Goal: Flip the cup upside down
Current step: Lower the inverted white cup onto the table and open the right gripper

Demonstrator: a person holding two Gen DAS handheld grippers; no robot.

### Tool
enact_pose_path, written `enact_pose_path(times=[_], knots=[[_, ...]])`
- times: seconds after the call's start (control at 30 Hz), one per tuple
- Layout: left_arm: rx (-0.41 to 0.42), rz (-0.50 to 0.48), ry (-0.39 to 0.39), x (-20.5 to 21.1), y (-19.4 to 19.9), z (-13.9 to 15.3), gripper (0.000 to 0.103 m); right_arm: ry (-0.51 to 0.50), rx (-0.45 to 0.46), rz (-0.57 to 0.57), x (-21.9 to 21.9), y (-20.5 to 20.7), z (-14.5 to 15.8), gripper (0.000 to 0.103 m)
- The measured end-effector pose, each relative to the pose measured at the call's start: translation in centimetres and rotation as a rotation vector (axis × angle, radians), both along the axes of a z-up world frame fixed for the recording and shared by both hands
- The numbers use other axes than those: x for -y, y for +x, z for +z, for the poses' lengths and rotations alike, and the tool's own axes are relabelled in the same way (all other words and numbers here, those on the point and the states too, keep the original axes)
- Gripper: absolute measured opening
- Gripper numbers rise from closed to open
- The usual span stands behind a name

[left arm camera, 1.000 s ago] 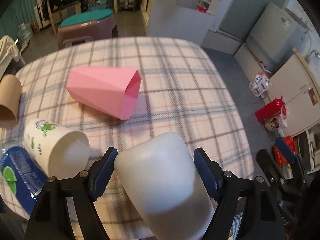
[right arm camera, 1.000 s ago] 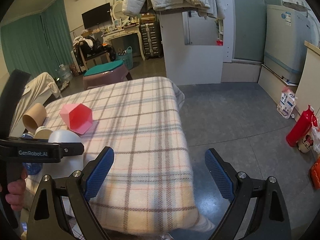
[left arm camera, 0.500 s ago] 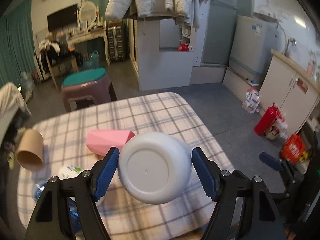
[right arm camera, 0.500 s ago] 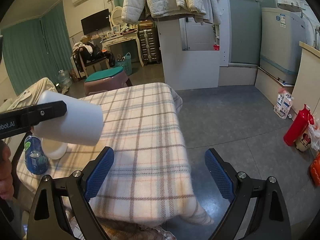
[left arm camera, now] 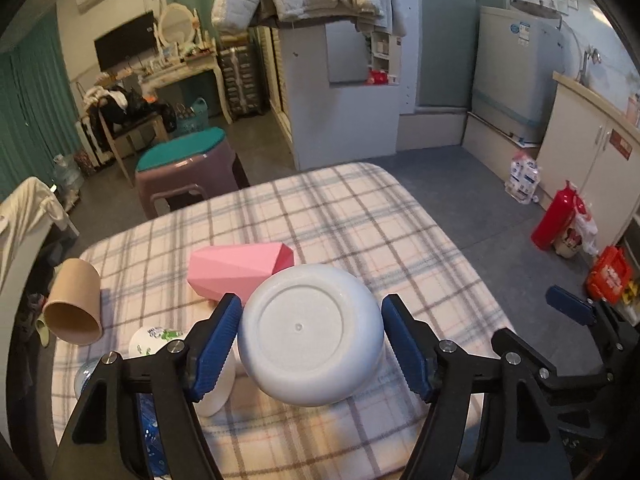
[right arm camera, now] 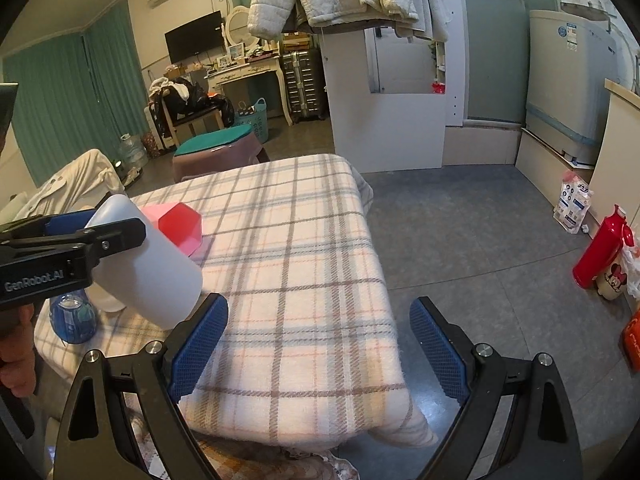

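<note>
My left gripper (left arm camera: 312,344) is shut on a plain white cup (left arm camera: 310,334), held above the plaid table (left arm camera: 360,216). The cup's flat bottom faces the left wrist camera. In the right wrist view the same cup (right arm camera: 160,272) shows at the left, lying tilted in the air with its bottom up-left and its mouth toward the lower right. My right gripper (right arm camera: 318,340) is open and empty over the table's near right edge, apart from the cup.
A pink faceted cup (left arm camera: 236,268) lies on its side mid-table. A brown paper cup (left arm camera: 72,304) lies at the left edge. A printed white paper cup (left arm camera: 160,338) and a blue bottle (right arm camera: 74,316) sit near the left front. A red bottle (right arm camera: 600,252) stands on the floor.
My left gripper lifted the white cup off the table and turned it, so its bottom now faces the left camera. The right gripper stayed in place, open.
</note>
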State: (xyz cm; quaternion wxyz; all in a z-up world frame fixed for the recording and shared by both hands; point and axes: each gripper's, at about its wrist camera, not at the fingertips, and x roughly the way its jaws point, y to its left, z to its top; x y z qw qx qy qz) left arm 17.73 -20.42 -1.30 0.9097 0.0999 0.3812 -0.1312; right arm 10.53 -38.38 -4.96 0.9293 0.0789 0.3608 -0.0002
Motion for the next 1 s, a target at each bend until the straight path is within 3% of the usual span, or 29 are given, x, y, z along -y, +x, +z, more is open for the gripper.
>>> enact_pose_path(times=[0.37, 0.8, 0.87, 1.0], knots=[[0.036, -0.024, 0.035, 2.0, -0.2, -2.0, 0.074, -0.007, -0.007, 0.0, -0.1, 0.3, -0.3, 0.093], [0.037, -0.041, -0.003, 2.4, -0.5, -1.9, 0.073, -0.011, -0.008, -0.005, 0.0, 0.3, -0.4, 0.093], [0.039, -0.033, -0.014, 2.3, -0.5, -1.9, 0.074, -0.012, -0.007, -0.004, 0.1, 0.2, -0.4, 0.093], [0.069, -0.034, -0.051, 1.9, -0.9, -1.2, 0.087, -0.021, -0.003, -0.008, 0.1, -0.1, -0.1, 0.093]])
